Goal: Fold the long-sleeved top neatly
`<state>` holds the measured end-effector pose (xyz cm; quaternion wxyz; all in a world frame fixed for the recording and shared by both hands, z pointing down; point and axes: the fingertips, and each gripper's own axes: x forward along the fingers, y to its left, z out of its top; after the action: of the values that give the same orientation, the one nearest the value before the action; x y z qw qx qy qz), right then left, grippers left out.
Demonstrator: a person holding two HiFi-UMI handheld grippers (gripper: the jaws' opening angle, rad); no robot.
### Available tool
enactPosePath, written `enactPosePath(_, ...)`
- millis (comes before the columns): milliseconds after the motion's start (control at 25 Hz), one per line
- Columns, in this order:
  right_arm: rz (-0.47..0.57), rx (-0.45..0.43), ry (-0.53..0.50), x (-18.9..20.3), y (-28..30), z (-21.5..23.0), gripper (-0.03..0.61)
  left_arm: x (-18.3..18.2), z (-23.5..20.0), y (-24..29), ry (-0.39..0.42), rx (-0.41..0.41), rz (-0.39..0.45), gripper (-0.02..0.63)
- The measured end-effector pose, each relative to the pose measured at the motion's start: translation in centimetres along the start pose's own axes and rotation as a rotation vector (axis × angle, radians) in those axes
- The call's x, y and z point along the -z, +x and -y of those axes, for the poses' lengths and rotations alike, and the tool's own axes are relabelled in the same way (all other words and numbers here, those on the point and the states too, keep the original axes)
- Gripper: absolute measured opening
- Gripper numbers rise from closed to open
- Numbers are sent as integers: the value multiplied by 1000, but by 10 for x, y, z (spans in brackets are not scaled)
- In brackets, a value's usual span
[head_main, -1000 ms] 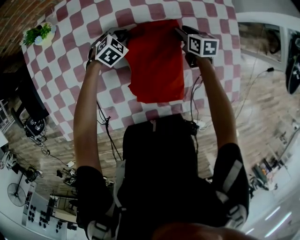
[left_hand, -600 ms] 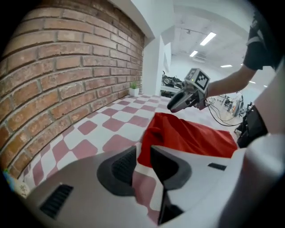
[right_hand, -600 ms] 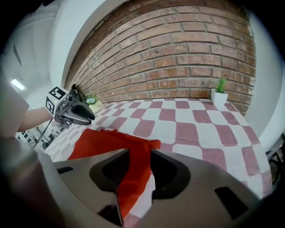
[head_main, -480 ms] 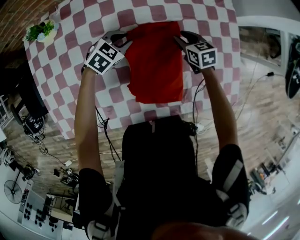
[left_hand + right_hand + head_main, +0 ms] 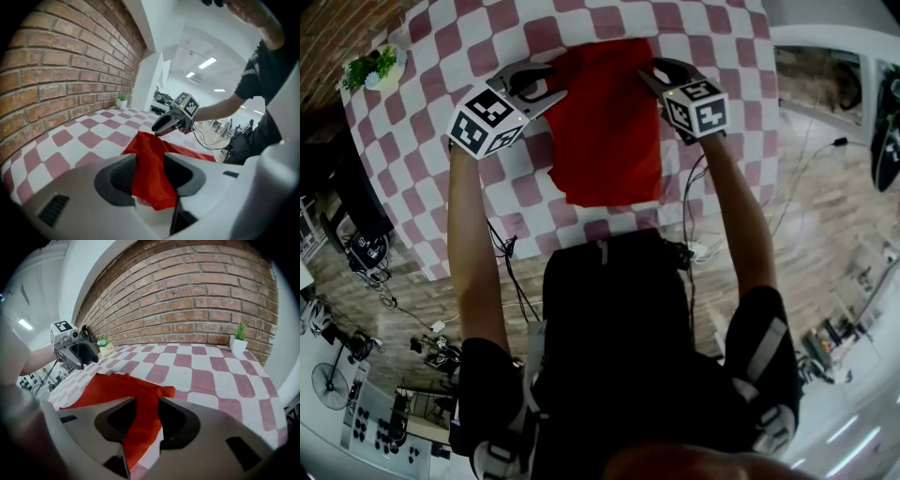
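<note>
Reaching forward, both arms extended; left gripper (image 5: 551, 82) jaws just opened, right gripper (image 5: 649, 75) parted; red top (image 5: 605, 141) between.

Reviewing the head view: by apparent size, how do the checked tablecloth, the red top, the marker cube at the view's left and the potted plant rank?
1. Red-and-white checked tablecloth
2. Red long-sleeved top
3. Black-and-white marker cube, though it is held nearer the camera, so its lead over the plant is unsure
4. Small green potted plant
</note>
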<state>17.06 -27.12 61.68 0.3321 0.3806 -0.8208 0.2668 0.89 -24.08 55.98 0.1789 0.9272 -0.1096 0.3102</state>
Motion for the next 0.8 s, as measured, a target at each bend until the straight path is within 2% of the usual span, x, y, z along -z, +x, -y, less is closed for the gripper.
enactPosePath(120,-1,-3,-3,-1,1,-3,137,15,5,15,66,16,-114,176)
enactPosePath(200,-3,-4,-6,-1,2,-5,137,29,-3,26,110,-25,-192,176)
enactPosePath(280,-8,-4,-20,-1,3,-7,137,36,-11,29,134,-69,-225,96)
enactPosePath(440,-16,-2,-73,-2,4,-11,137,35,-21,18,113,-143,-182,56)
enactPosePath(600,-30,-5,-87,3,12,-13,137,47,-43,7,43,-263,-169,23)
enactPosePath(680,-42,-8,-86,7,17,-13,137,52,-47,7,10,-275,-162,20)
enactPosePath(800,-43,-11,-120,6,19,-13,137,39,-38,10,-15,-232,-86,21)
